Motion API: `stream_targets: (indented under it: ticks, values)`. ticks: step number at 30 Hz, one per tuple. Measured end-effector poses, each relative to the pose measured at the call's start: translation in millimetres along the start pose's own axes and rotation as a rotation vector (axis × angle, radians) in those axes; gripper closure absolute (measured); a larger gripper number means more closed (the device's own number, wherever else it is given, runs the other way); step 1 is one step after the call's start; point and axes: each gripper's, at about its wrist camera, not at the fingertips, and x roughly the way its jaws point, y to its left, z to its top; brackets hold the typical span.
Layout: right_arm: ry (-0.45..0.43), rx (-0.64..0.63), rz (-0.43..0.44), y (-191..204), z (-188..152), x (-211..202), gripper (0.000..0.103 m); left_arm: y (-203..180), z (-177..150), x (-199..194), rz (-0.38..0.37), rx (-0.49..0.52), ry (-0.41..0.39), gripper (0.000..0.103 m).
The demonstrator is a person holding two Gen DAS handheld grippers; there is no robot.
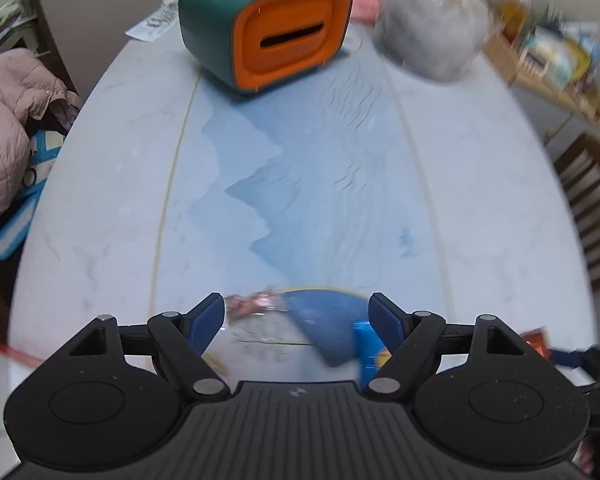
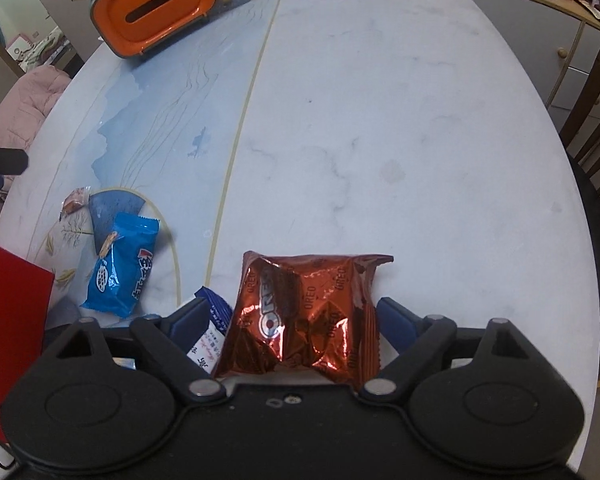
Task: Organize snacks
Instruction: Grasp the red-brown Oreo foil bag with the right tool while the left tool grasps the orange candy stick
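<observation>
Crinkled copper-red foil Oreo packet [image 2: 300, 316]: lies between right hand-held gripper [image 2: 296, 320] jaws, apart, long axis crosswise; left hand-held gripper [image 1: 296, 312] apart, empty, farther.

clear bag [image 1: 428, 20] – blurred, red box [image 2: 8, 320] – cropped

The Oreo packet [image 2: 304, 316] is parked on the table [image 2: 380, 140] between the right gripper [image 2: 296, 316] jaws. To its left lie a biscuit packet [image 2: 120, 264] and a small candy [image 2: 76, 200] — the tissue box [image 2: 156, 4] is set far back, left.
</observation>
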Motion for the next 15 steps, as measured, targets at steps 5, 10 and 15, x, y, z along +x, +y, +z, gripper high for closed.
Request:
stream_targets:
  ticks: [5,10,15]
  values:
    - [0.026,-0.014,-0.009,2,0,6,0.025,11,11,27,0.012,0.064,0.077,0.025]
    - [0.026,-0.007,-0.003,4,2,7,0.032,16,12,52,0.010,0.109,0.141,0.028]
    - [0.014,-0.015,-0.006,5,2,7,0.034,18,12,71,0.006,0.121,0.181,0.042]
